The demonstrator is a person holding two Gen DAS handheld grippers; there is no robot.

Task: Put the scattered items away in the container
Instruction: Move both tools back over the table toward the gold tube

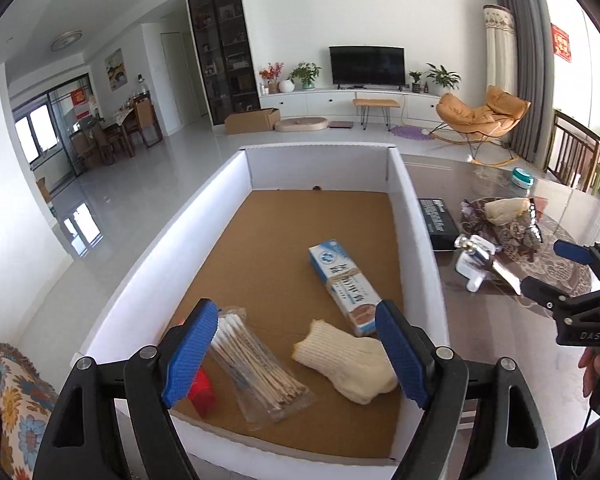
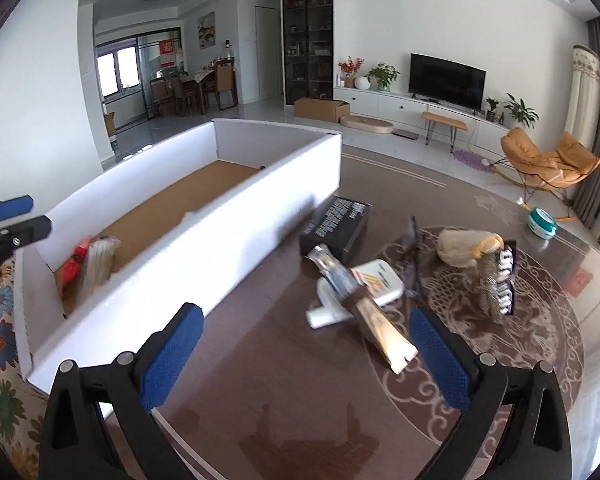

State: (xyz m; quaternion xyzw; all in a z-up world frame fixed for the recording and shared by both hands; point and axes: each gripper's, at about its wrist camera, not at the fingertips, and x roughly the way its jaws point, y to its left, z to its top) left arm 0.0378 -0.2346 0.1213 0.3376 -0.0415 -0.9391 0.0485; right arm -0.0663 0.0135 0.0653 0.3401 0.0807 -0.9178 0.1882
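Here, the right gripper [image 2: 304, 354] is held with jaws apart and empty over the brown glass table [image 2: 260, 360]. Just beyond, a clear plastic sleeve of wooden sticks [image 2: 364, 304] lies outside the white cardboard box [image 2: 220, 248]; judged light and slippery, it is best pinched mid-length. The left gripper [image 1: 296, 356] is held apart above the box.

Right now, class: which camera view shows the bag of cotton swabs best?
The left wrist view: the bag of cotton swabs lies in full sight on the white box's brown floor. The right wrist view shows only its end above the box wall.
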